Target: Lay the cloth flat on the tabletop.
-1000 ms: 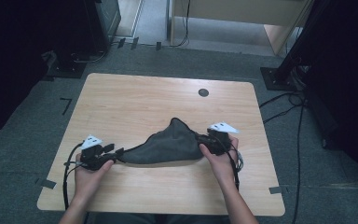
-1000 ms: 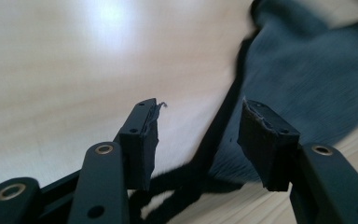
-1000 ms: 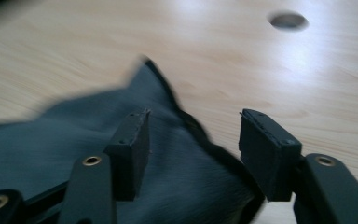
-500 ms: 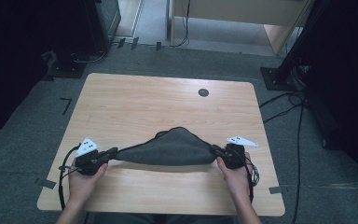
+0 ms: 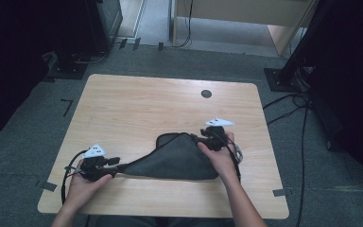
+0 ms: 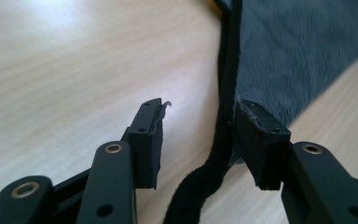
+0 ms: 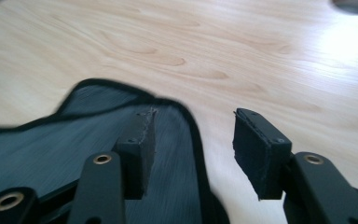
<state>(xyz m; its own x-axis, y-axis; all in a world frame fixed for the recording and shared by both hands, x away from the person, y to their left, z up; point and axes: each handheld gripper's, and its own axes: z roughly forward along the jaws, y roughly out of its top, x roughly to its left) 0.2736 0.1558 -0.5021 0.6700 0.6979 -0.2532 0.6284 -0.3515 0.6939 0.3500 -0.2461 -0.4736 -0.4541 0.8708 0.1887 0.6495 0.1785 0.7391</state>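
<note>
Dark grey cloth lies at six o'clock; our left gripper and right gripper have just opened, unclamped.

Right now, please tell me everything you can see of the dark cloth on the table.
The dark cloth is a dark grey, soft-looking fabric with a black bound edge. It lies flat on the wooden table, near the person's side, roughly triangular and narrowing to a thin point at the left. The left gripper stands open with the black edge strip between its fingers; one finger touches it. The right gripper is open over the cloth's rounded corner, its jaws just opened, not pressing on it.
</note>
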